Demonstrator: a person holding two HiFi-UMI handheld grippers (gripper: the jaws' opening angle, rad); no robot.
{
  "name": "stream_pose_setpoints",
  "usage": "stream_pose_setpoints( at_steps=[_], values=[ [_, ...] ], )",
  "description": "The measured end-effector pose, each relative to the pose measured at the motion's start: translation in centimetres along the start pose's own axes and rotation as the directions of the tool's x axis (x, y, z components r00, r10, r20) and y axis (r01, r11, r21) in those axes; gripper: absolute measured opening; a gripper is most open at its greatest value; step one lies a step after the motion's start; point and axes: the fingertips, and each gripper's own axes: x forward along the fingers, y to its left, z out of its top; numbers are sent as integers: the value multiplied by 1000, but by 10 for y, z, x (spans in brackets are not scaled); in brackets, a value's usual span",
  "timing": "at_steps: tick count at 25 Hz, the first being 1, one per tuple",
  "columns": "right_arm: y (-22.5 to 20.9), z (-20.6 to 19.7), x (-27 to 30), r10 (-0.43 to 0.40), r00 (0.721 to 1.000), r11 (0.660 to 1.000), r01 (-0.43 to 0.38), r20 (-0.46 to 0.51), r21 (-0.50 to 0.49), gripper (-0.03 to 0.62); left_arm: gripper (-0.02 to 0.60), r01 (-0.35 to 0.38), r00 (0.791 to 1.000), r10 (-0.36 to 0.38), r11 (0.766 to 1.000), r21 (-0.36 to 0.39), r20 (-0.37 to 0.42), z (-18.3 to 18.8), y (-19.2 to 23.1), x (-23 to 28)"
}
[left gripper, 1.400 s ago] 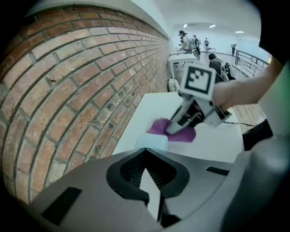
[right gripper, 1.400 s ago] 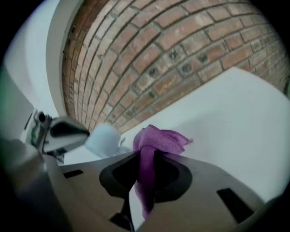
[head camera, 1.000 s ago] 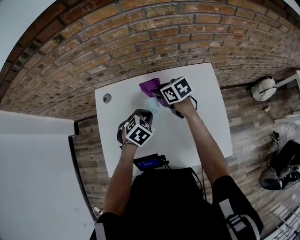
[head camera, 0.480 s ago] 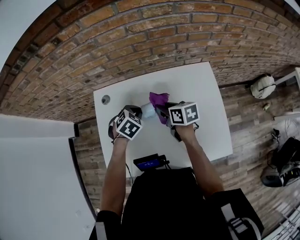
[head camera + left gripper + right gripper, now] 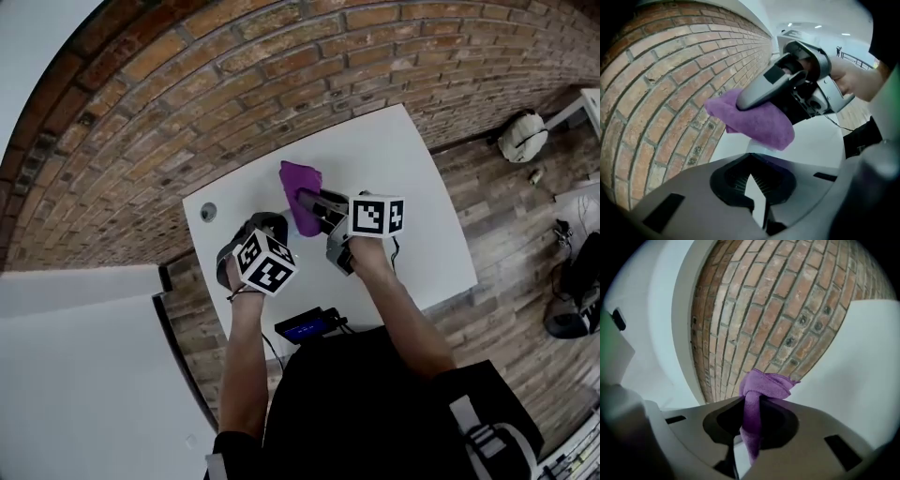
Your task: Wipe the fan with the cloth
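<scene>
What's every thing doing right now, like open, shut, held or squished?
purple cloth, bunched up and pinched in the right gripper, sitting just over the fan.
fan, mostly hidden; only its pale end shows at the left gripper's tips, under the cloth.
left gripper, fingers shut, seemingly on the fan.
right gripper, fingers shut on the purple cloth.

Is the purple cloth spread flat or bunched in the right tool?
Bunched: the purple cloth is pinched into a narrow strip between the jaws of the right tool.
</scene>
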Motion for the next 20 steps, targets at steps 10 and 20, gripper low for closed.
stream_pose_setpoints(
  at_steps=[10,20],
  values=[
    [-90,-61,3,-108,994,975,110,-19,191,72,-8,-19,997,26,995,95,-75,-1,-2,0],
    [-77,-33,-17,-137,989,987,141,-50,74,72,-8,-26,997,34,995,100,-74,0,-3,-1]
  ],
)
